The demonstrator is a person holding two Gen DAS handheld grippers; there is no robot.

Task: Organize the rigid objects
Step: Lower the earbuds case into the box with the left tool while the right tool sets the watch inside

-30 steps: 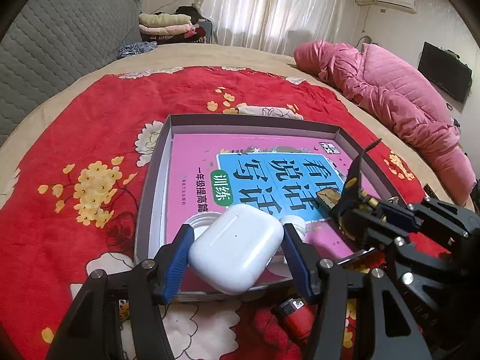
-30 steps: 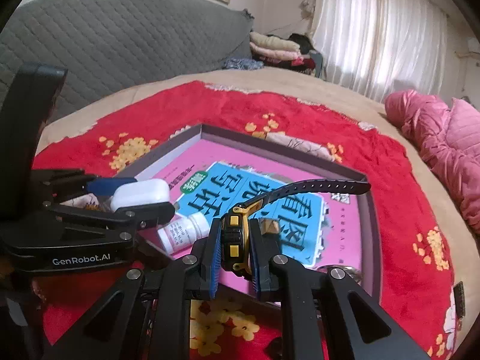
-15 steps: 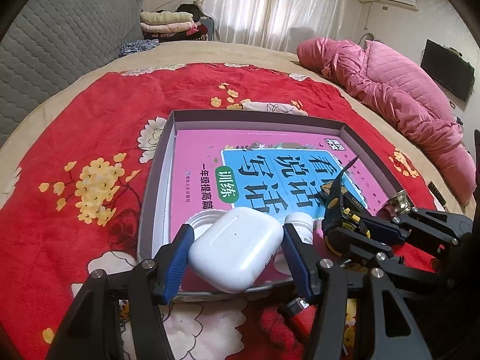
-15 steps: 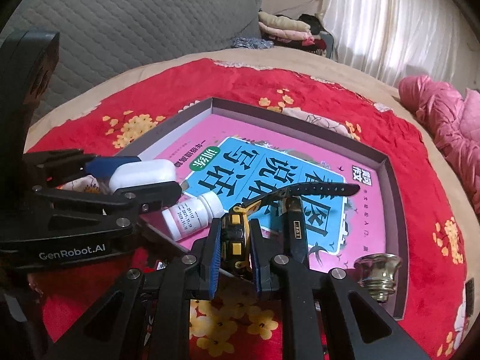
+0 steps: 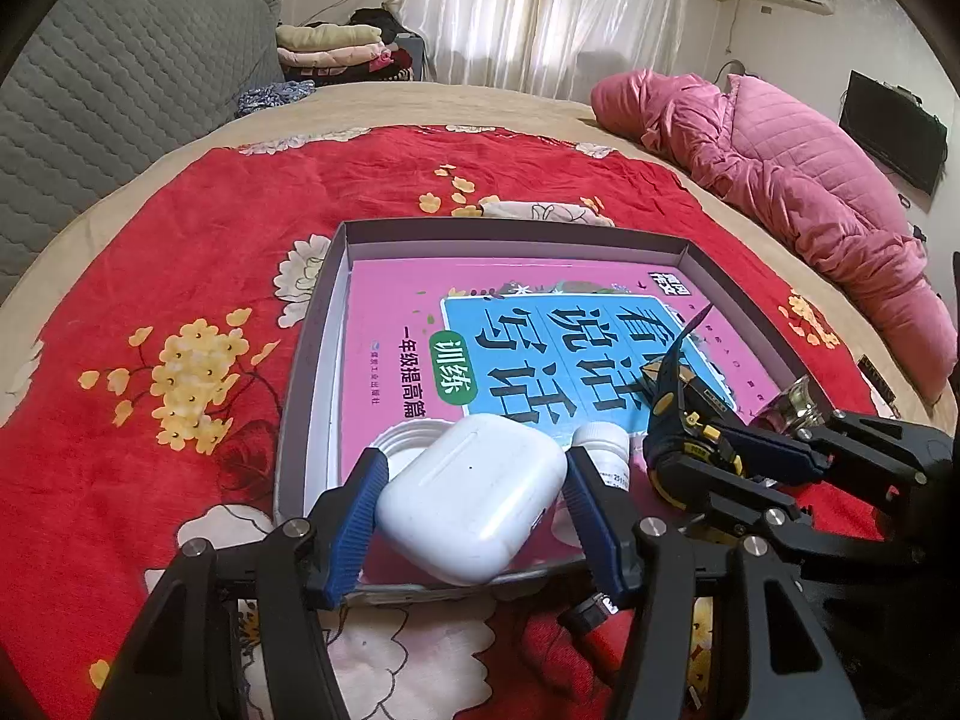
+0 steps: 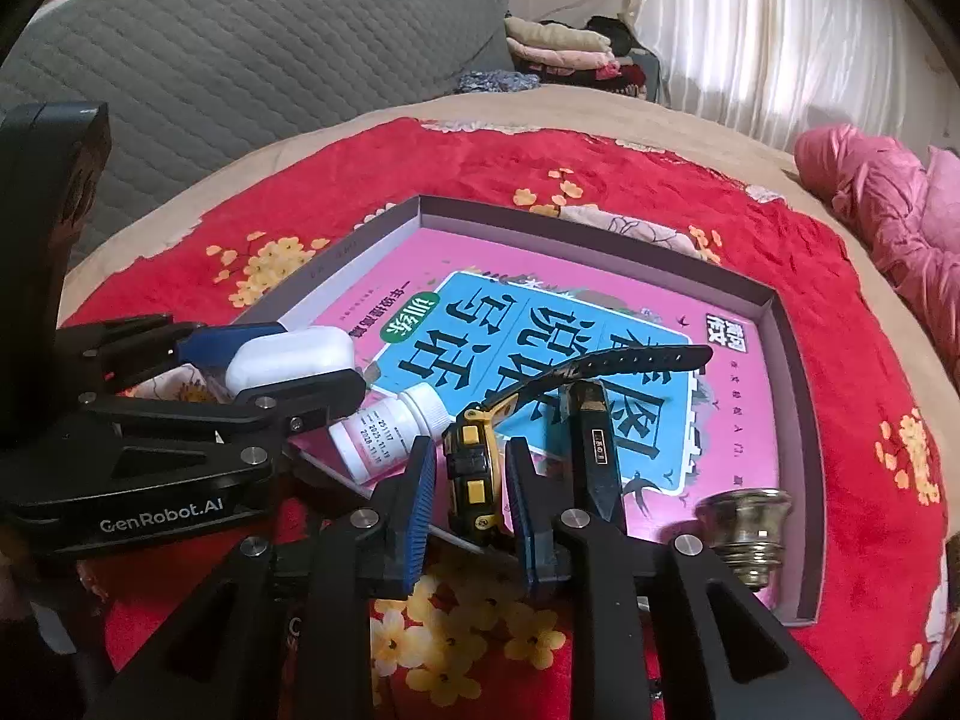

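Observation:
My left gripper [image 5: 474,510] is shut on a white earbud case [image 5: 474,498], held just above the near edge of the grey box tray [image 5: 312,360]. It also shows in the right wrist view [image 6: 288,360]. My right gripper [image 6: 471,480] has its blue pads on either side of a black-and-yellow watch [image 6: 474,468] that rests on the pink book [image 6: 720,462] in the tray; small gaps show beside the watch. The watch strap [image 6: 636,360] sticks up and right. The watch also shows in the left wrist view [image 5: 678,420].
In the tray lie a white pill bottle [image 6: 390,432], a black pen-like clip [image 6: 594,450], a brass knob [image 6: 750,516] and a white lid [image 5: 408,444]. A red floral blanket [image 5: 180,276] covers the bed. A pink quilt [image 5: 780,180] lies at the right.
The right gripper has lowered the watch onto the book in the tray and its pads have opened slightly. The left gripper still holds the earbud case in the same place.

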